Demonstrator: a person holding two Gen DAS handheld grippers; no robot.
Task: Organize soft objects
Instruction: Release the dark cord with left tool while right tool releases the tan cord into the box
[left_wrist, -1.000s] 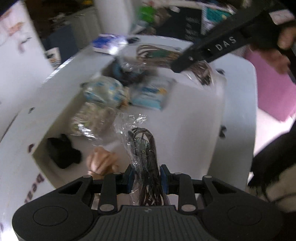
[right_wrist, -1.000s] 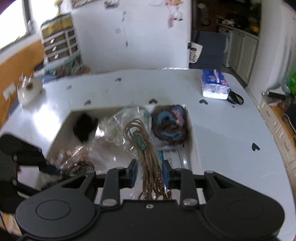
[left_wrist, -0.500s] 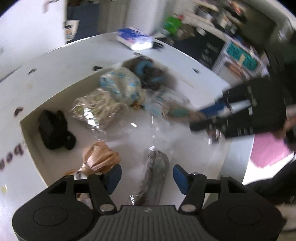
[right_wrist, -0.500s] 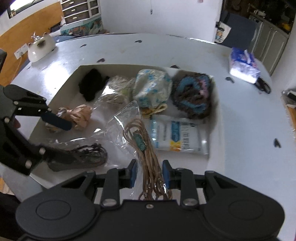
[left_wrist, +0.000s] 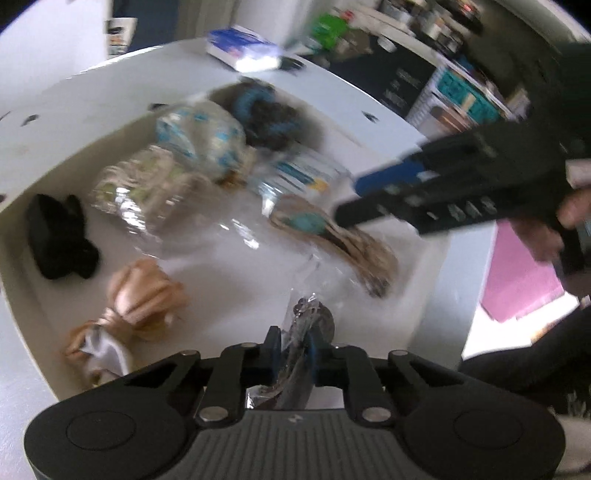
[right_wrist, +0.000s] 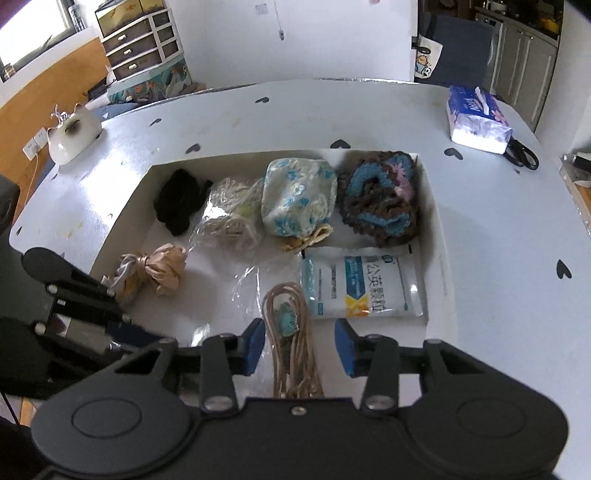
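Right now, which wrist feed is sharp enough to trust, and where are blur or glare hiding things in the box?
Right wrist view: sharp; the white box and cord bundle read clearly, glare only on the tissue pack. Left wrist view: motion-smeared throughout; the right gripper and blue patterned pouch are streaked, clear wrap glints.

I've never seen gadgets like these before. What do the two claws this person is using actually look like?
Both are matte black plastic. Each has a wide ribbed body with two round discs at the corners, silver rivets on jointed linkage bars, and two fingers tipped with blue pads. The left claw and right claw look alike. Seen from the side, the right one carries white lettering, too blurred to read. A dark sleeve shows above it.
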